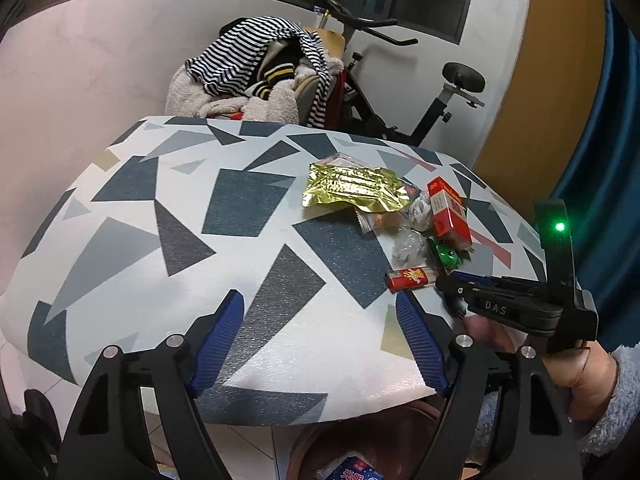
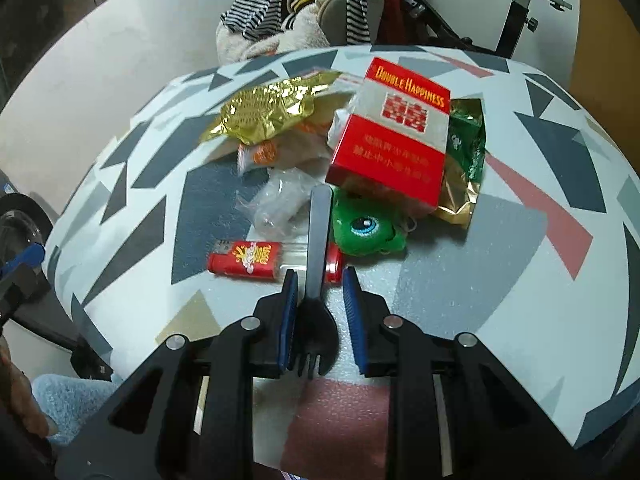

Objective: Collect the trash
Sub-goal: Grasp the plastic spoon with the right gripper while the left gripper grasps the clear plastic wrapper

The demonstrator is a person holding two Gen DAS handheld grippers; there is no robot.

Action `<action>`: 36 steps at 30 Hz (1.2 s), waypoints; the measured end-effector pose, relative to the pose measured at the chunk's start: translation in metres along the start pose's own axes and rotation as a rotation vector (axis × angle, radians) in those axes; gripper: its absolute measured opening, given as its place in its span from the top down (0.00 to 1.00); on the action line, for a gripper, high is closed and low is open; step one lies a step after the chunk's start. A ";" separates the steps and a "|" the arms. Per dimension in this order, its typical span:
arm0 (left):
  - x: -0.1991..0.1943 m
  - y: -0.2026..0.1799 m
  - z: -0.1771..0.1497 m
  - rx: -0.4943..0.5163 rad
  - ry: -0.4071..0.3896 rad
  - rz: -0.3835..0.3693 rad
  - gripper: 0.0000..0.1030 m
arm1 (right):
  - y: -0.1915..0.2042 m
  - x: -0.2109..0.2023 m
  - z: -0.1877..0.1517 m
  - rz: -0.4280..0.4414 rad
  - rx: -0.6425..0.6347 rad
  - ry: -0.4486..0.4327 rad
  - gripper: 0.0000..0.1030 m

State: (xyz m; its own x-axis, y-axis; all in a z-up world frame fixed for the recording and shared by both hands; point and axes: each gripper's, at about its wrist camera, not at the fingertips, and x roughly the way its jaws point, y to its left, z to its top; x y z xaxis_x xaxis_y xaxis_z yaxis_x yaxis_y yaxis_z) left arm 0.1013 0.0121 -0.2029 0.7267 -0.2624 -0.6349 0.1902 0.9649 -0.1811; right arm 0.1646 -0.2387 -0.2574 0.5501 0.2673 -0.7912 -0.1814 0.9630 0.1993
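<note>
A pile of trash lies on the patterned table (image 1: 240, 208): a gold foil wrapper (image 1: 352, 188), a red cigarette box (image 1: 448, 212), crumpled clear plastic (image 1: 408, 246), a green toy (image 1: 448, 256) and a red lighter (image 1: 408, 278). In the right wrist view I see the cigarette box (image 2: 394, 132), gold wrapper (image 2: 268, 110), green toy (image 2: 364, 228), lighter (image 2: 248, 260) and a black plastic fork (image 2: 316, 280). My right gripper (image 2: 320, 280) straddles the fork with a gap on the right side. My left gripper (image 1: 320, 304) is open and empty over the table's near edge.
A brown bin (image 1: 360, 440) with a blue packet inside stands below the table's near edge. A chair heaped with striped clothes (image 1: 260, 68) and an exercise bike (image 1: 400, 92) stand behind the table. A green and gold bag (image 2: 464, 160) lies right of the cigarette box.
</note>
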 end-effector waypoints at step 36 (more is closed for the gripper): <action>0.153 -0.079 0.051 0.022 0.304 -0.194 0.49 | -0.050 -0.074 -0.029 0.089 0.079 -0.141 0.88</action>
State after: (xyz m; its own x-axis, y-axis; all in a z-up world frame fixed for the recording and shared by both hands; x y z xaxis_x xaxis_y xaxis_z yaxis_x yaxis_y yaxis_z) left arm 0.2313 -0.1033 -0.2471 0.4465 -0.4291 -0.7852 0.3223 0.8957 -0.3063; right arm 0.1089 -0.3076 -0.2255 0.6447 0.3485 -0.6803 -0.1730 0.9334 0.3142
